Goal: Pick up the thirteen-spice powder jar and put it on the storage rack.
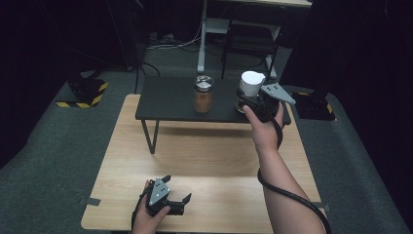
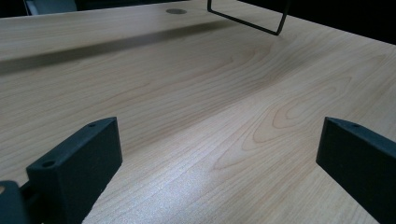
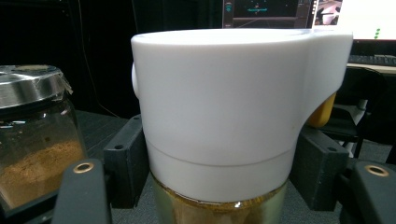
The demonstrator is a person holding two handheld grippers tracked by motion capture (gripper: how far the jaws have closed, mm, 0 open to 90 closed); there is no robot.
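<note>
Starting at the left of the high view, our left gripper (image 1: 168, 200) rests low on the pale wooden tabletop (image 1: 209, 161), at about seven o'clock from the tabletop's middle and close to its near edge. The hand behind it is cut off by the bottom of the frame. In the left gripper view its black fingers (image 2: 79, 163) stand wide apart with only bare wood grain between them, and the wood runs clear ahead to the thin black metal leg (image 2: 247, 21) of the low black shelf (image 1: 165, 100). The far end of that leg is cut off at the top.

Moving right, a clear glass jar of brown powder with a silver lid (image 1: 204, 94) stands on the shelf near its middle. In the right gripper view its left side is cropped.

At about three o'clock from it, just beside, is the white-capped glass jar of golden-brown contents (image 1: 249, 90), near the shelf's right end. Our right gripper (image 1: 251, 104) has its fingers (image 3: 123, 161) closed on it, pressing just under the white cap. We cannot tell whether its base touches the shelf; its lower part is hidden. The shelf's right edge lies close beyond the hand.
</note>
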